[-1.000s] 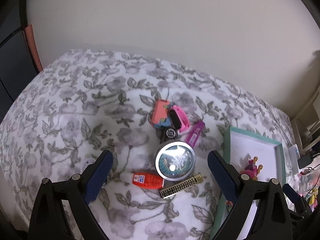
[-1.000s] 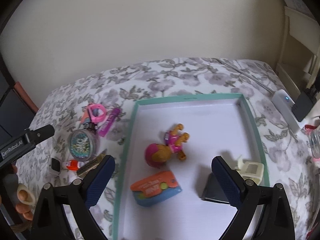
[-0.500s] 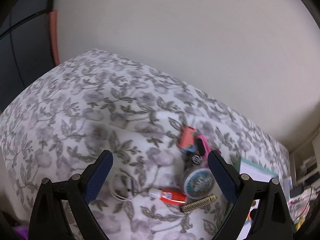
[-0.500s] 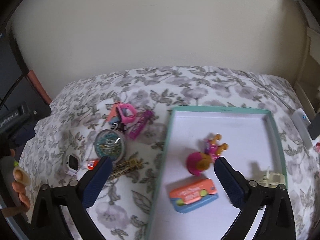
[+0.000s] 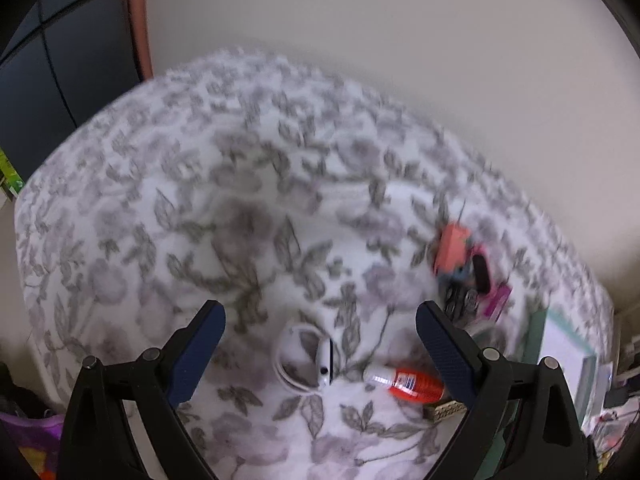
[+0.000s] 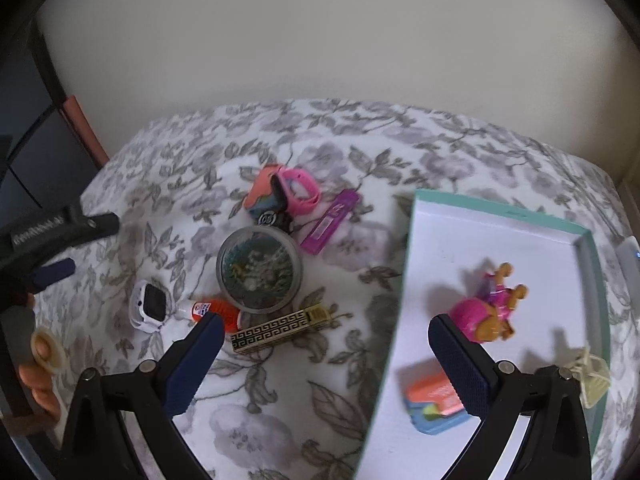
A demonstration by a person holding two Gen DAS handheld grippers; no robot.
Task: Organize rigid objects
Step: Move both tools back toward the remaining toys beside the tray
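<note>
Loose items lie on a floral bedspread. In the right wrist view: a round tin (image 6: pixel 259 270), a white watch (image 6: pixel 149 307), an orange glue bottle (image 6: pixel 212 309), a gold-and-black bar (image 6: pixel 280 330), a pink watch (image 6: pixel 300 194) against a coral case (image 6: pixel 262 196), and a purple bar (image 6: pixel 330 222). My right gripper (image 6: pixel 326 360) hovers open and empty over the bedspread beside the teal-rimmed tray (image 6: pixel 400 280). My left gripper (image 5: pixel 320 340) is open above the white watch (image 5: pixel 316 360), with the glue bottle (image 5: pixel 408 382) by its right finger.
The tray holds a pink doll figure (image 6: pixel 486 308), an orange-and-blue box (image 6: pixel 434 404) and a cream plastic piece (image 6: pixel 592 372). A person's hand (image 6: pixel 40 356) holds the left gripper at the bed's left edge. A plain wall backs the bed; dark furniture (image 5: pixel 60 60) stands at left.
Both grippers swung left. The left one left the tin and now frames the white watch. The right one moved off the tray toward the loose pile. Both stayed open.
</note>
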